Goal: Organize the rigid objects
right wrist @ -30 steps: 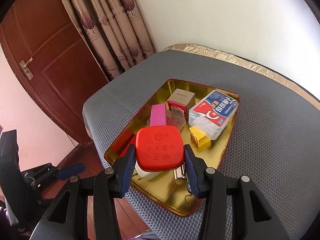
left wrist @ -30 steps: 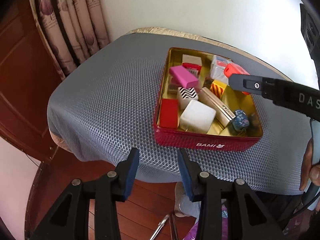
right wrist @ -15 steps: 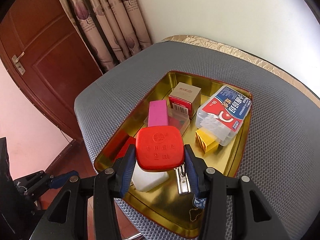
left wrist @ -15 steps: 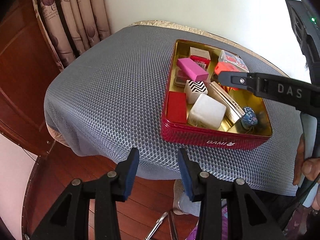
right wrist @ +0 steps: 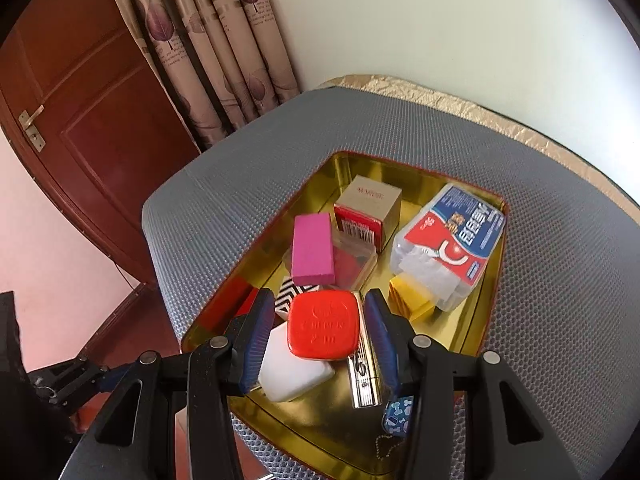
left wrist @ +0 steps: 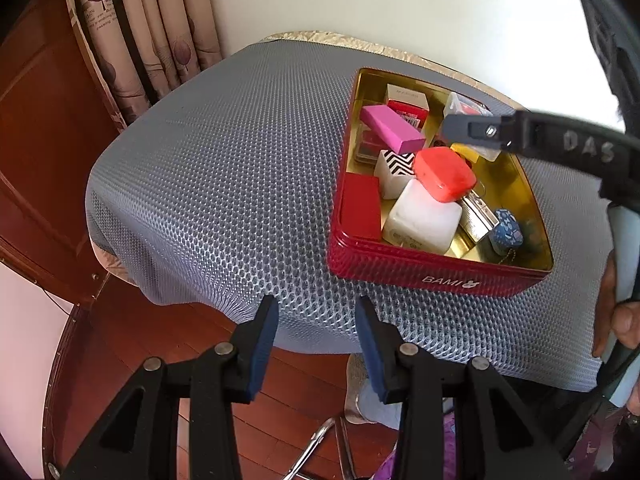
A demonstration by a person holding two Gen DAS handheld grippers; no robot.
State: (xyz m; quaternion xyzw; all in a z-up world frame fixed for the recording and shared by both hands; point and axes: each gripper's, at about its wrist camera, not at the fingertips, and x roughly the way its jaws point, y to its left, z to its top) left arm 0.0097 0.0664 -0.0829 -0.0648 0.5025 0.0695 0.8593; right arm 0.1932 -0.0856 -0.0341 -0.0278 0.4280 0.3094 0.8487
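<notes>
Tin [right wrist: 492, 304] is crowded, and the red case [right wrist: 323, 324] now sits on the white block [right wrist: 294, 372], right gripper [right wrist: 320, 336] spread apart, left gripper [left wrist: 316, 340] open too.

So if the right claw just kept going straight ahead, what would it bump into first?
Most likely the red rounded case, lying on the white block between the right claw fingers. The claw looks open around it; depth is hard to judge.

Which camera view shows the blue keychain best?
The left wrist view. There the blue keychain lies whole in the tin's near right corner, chain included. The right wrist view shows only part of it, behind the right gripper's finger.
</notes>
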